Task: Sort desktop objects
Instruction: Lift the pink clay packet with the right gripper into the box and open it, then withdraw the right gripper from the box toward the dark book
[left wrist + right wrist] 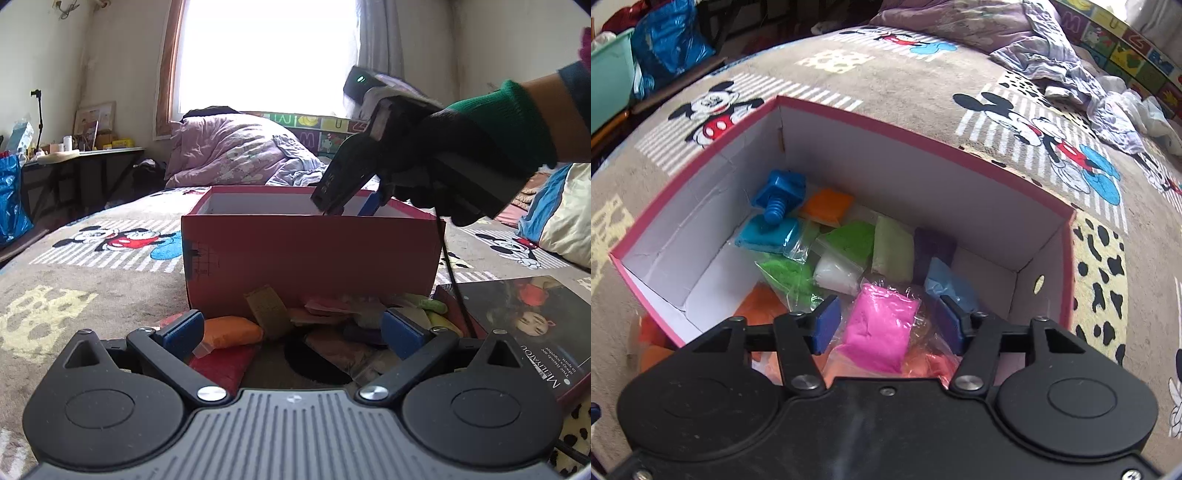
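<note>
A pink cardboard box [310, 254] stands on a Mickey Mouse blanket; it also shows in the right wrist view [923, 138], holding several coloured clay bags and a blue toy bolt [779, 195]. My right gripper [886, 323] is open above the box, and a pink clay bag [879, 332] lies loose between its pads. The same gripper [351, 206] shows in the left wrist view, dipping over the box rim. My left gripper [291, 332] is open and empty, low in front of the box over a pile of bags, with an orange bag [231, 331] nearest.
A dark book [517, 325] lies right of the pile. A red bag [221, 365] sits under the left pad. A crumpled purple quilt [229, 151] lies behind the box, and a blue plastic bag [11, 199] is at the far left.
</note>
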`<state>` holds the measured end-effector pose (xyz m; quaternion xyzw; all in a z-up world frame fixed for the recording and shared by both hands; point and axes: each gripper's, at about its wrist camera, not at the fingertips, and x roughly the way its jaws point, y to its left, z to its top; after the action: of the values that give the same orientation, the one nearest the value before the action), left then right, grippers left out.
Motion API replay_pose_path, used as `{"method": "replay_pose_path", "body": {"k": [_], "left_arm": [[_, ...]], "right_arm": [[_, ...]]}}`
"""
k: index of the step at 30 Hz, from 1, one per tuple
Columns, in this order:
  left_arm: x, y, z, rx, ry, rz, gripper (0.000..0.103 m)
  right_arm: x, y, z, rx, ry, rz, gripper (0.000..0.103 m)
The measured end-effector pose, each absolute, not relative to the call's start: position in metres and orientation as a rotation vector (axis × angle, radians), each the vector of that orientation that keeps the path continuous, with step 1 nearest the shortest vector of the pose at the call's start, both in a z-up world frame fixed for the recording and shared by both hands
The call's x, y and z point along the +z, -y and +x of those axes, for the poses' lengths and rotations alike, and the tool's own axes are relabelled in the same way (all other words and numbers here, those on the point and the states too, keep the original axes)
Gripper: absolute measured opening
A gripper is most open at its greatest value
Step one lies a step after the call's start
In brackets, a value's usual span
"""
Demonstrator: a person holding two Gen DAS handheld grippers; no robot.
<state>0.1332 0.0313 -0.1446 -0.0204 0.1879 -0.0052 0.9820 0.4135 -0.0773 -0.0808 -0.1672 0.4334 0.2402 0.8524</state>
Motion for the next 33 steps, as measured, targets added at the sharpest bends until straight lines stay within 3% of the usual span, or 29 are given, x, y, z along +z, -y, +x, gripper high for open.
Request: {"method": "replay_pose_path", "body": {"k": [15, 33], "left_arm": [[-0.154, -0.027, 0.14, -0.021, -0.46, -0.075, 0.103], [-0.168, 0.012, 0.126, -0.076, -0.562, 0.021, 0.103]], "right_arm": [[-0.052, 0.177, 0.326, 0.537, -0.787, -0.078, 0.073], [-0.129, 0.336, 0.177, 0.399, -0.783, 0.302, 0.079]]}}
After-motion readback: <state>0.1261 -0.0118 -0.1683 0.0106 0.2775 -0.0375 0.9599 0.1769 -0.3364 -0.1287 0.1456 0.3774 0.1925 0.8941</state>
